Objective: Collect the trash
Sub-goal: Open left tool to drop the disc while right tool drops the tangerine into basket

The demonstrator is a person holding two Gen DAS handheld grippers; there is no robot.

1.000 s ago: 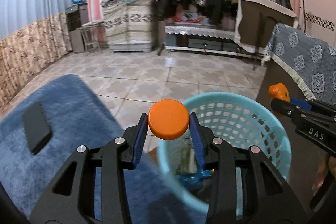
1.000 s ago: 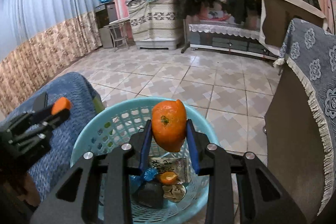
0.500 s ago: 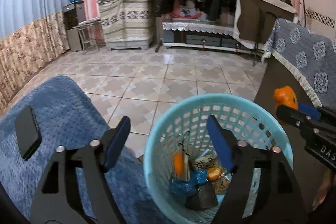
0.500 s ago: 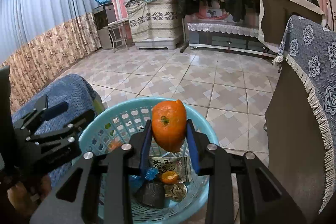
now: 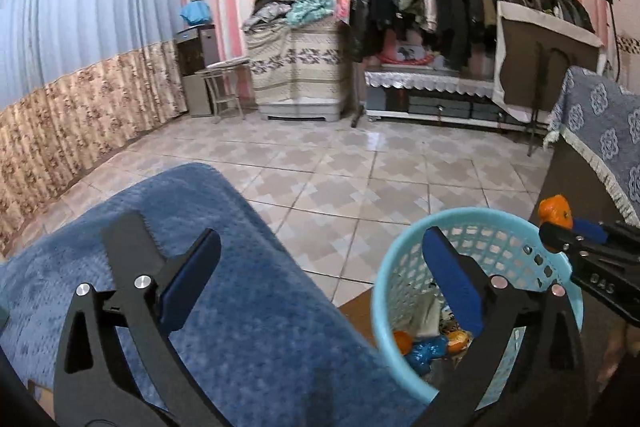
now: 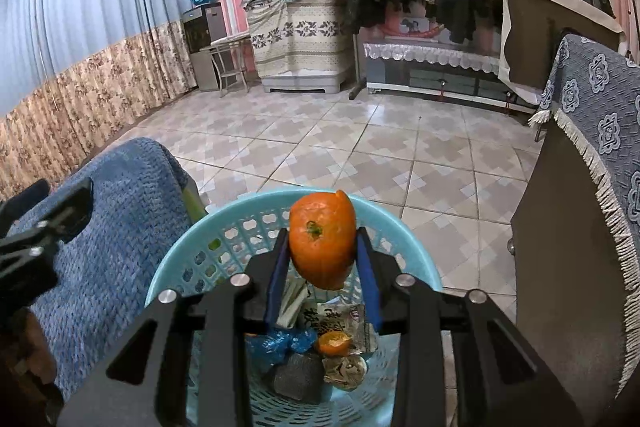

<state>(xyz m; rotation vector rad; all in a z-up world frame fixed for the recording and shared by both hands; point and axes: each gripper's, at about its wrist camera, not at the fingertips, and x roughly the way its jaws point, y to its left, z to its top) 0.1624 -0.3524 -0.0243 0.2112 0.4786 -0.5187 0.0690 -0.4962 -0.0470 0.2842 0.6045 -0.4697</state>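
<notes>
Change since earlier: the orange-capped bottle that was being gripped by the left tongs (image 5: 320,275) a second ago is no longer being held; it has been released, and the tongs are being swung leftward, away from the basket's centre.

Left wrist view, tongs: the left tongs are being held wide apart, with nothing between the blue pads.

Left wrist view, surroundings: the left finger is being carried over the blue blanket (image 5: 240,307), while the right finger is being seen against the light blue basket (image 5: 384,291).

Left wrist view, basket contents: orange scraps, a blue wrapper and paper are being shown at the bottom, partly blurred.

Left wrist view, other tool: the right tongs are being seen at the right edge with the orange peel (image 5: 555,213) at their tip, above the basket's far rim.

Right wrist view, tongs: the right tongs (image 6: 322,259) are being kept narrow, clamped on the orange peel (image 6: 322,241) from both sides.

Right wrist view, position: the peel is being held directly above the basket (image 6: 168,275) opening, clear of the rim.

Right wrist view, contents: wrappers, a blue bag, a dark lump and an orange piece are lying inside.

Progress: several pieces are judged already collected; the peel is not yet dropped, and releasing it appears to be the step in hand.
</notes>
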